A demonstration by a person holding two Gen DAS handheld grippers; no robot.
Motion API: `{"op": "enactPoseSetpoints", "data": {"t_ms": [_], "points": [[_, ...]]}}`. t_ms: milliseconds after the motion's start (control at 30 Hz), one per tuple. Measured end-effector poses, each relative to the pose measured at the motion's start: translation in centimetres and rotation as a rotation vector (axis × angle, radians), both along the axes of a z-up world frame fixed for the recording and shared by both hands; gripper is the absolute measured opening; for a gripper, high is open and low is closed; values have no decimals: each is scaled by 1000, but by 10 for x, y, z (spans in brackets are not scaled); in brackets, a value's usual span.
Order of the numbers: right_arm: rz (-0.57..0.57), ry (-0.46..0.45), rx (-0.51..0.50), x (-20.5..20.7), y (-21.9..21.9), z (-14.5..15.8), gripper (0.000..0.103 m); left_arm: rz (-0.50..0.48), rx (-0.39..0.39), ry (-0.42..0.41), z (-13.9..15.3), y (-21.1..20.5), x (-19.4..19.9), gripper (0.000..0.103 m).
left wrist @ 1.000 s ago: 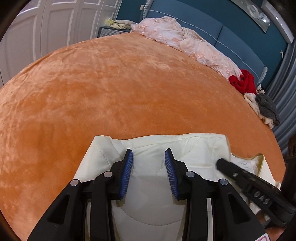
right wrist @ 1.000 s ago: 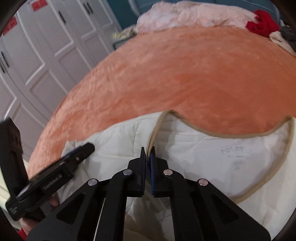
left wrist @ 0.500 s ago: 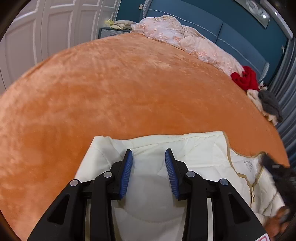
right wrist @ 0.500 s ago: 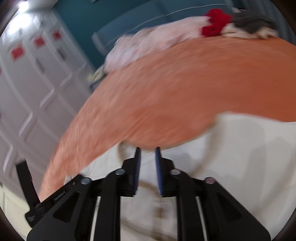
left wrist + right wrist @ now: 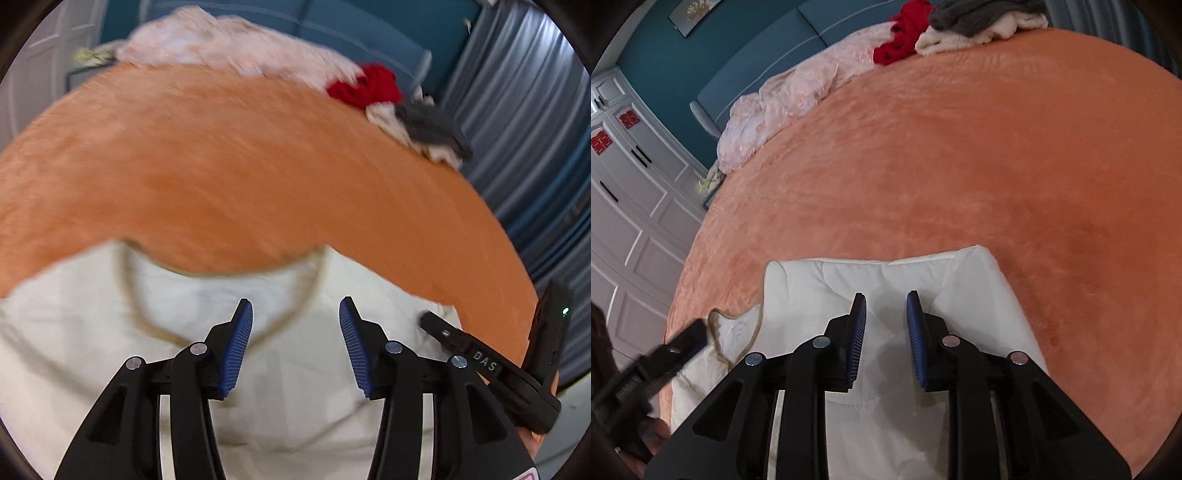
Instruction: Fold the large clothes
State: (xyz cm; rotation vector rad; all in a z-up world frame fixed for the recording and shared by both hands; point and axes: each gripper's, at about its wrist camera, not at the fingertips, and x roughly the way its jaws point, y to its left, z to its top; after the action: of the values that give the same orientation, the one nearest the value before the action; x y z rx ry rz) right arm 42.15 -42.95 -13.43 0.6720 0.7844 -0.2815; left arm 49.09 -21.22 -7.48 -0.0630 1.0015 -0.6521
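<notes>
Cream quilted padded garment with tan piping at the neckline [image 5: 295, 369] lies flat on the near part of the bed, its neck opening facing the far side in the left wrist view; in the right wrist view its near panel [image 5: 886, 280] shows a straight, squared far edge with rounded corners, which reads as a section already laid over. Lying spread on the wide orange plush bed cover [image 5: 960, 166] gives it room to be turned in, so the placement suits folding. Left hand-held gripper [image 5: 295, 328] hovers over the fabric just below the neckline, jaws spread wide, nothing between them; likely lined up on the piped collar edge for a grasp, though the view is motion-blurred and contact cannot be confirmed. Right hand-held gripper [image 5: 884, 325] sits over the squared panel, jaws parted with a moderate gap, holding nothing; its shadow falls on the cloth beneath. Judgement: between grasps, fold partly done. At the far edge of the bed, well apart from the garment: a crumpled pale pink lace cloth [image 5: 783, 99], a bundled red garment [image 5: 901, 40], a dark grey fleecy item [image 5: 979, 13] on a cream towel-like heap [image 5: 960, 37]. White panelled wardrobe doors [image 5: 631, 192] stand left.
</notes>
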Motion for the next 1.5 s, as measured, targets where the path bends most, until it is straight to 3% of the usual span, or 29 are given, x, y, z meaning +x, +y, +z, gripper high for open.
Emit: {"op": "enactPoseSetpoints", "data": {"t_ms": [100, 200, 367, 467, 533, 667, 767, 867, 933, 1000, 1100, 1300, 1500], "points": [[64, 10, -12, 8, 6, -3, 24, -20, 47, 22, -20, -32, -3, 46], [106, 44, -59, 14, 12, -11, 21, -12, 141, -7, -40, -50, -5, 46], [90, 24, -99, 13, 16, -19, 19, 14, 165, -74, -51, -51, -7, 49], [75, 15, -121, 12, 19, -19, 18, 14, 213, -122, -51, -57, -15, 50], [49, -8, -100, 6, 15, -16, 18, 35, 200, -124, -44, -51, -14, 50], [-23, -44, -152, -11, 14, 12, 24, 136, 164, -143, -21, -3, -10, 49], [97, -91, -148, -10, 36, 34, 24, 132, 165, -152, -9, 38, -1, 49], [339, -33, -178, 18, 88, 41, 23, 105, 219, -152, -8, 66, 10, 48], [437, 12, -194, 33, 114, 33, 19, 76, 265, -137, -14, 76, 14, 48], [501, 86, -244, 50, 138, 14, 5, 59, 306, -106, -26, 80, 18, 48], [494, 136, -238, 61, 142, -7, 0, 72, 304, -81, -43, 86, 19, 49], [426, 87, -204, 56, 129, -17, 0, 115, 328, -187, -62, 78, 12, 52], [388, 61, -266, 55, 138, -19, 0, 145, 289, -200, -65, 84, 13, 57]]}}
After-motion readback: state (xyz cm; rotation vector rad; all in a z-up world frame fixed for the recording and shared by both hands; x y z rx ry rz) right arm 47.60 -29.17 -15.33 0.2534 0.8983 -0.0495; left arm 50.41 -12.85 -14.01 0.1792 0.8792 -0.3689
